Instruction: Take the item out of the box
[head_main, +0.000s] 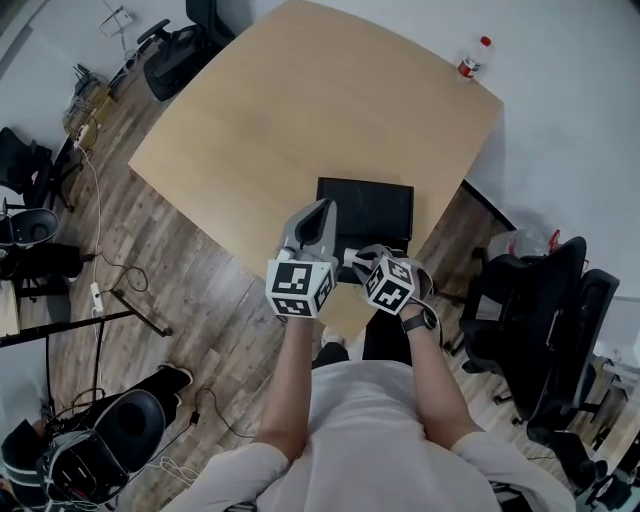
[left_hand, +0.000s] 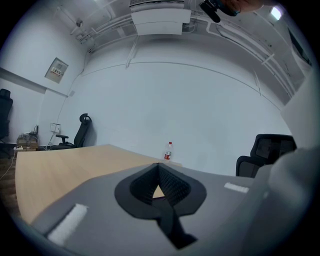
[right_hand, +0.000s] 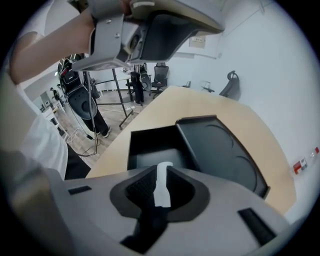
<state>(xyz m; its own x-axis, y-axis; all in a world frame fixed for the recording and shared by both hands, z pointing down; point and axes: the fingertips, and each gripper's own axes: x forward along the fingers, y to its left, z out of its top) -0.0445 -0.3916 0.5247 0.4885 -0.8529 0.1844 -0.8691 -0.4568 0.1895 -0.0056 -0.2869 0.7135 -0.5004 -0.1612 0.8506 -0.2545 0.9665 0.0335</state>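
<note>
- Right claw is clamped on a thin white strip, at the near side of the open black box on the table.
- Left claw, closed and empty, is raised left of it.

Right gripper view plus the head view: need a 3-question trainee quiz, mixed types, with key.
1. True or false: the right tongs are shut on a thin white strip.
2. Pick one: the open black rectangular box sits on A) the floor, B) the light wooden table, C) an office chair.
3. Short answer: what stands at the table's far corner?

Key
1: true.
2: B.
3: a clear plastic bottle with a red cap.
</note>
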